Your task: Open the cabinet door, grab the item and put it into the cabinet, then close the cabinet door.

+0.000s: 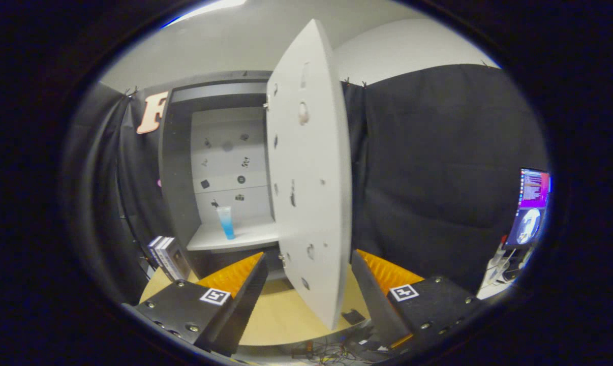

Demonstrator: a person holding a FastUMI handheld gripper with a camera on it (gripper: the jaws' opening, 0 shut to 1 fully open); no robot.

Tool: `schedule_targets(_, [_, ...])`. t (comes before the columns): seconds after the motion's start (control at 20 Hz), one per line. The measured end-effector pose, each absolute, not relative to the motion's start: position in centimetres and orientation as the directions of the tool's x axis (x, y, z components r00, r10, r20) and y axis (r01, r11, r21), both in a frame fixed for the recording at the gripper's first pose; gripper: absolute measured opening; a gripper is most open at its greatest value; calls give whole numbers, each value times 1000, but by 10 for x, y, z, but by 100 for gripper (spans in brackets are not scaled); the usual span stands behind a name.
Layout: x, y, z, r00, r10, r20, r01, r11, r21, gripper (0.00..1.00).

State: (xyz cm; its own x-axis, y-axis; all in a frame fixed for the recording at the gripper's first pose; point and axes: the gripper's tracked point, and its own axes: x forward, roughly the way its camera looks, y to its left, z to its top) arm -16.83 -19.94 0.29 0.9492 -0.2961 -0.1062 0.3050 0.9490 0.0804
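Observation:
The grey cabinet [177, 168] stands on a wooden table ahead of me. Its white door [309, 178] is swung wide open toward me, with its free edge reaching down between my fingers. Inside, on the white shelf [250, 236], a clear cup with blue liquid [225, 222] stands upright. My gripper [306, 292] is open, back from the cabinet, with only the door's lower edge in the gap and neither finger touching it.
Several books [166, 256] stand on the wooden table [281, 315] left of the cabinet. A lit monitor [530, 206] stands far right by the black cloth wall. Cables lie on the floor below the table's front edge.

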Motion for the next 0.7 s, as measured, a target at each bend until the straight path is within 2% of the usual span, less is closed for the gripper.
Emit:
schedule_targets(0.1, [-175, -236, -2, 937, -328, -120, 340, 936, 89, 98])
schedule_targets(0.25, [-166, -272, -5, 942, -312, -121, 325, 939, 107, 99])
schedule_targets(0.7, [-117, -288, -10, 986, -132, -99, 140, 987, 83, 98])
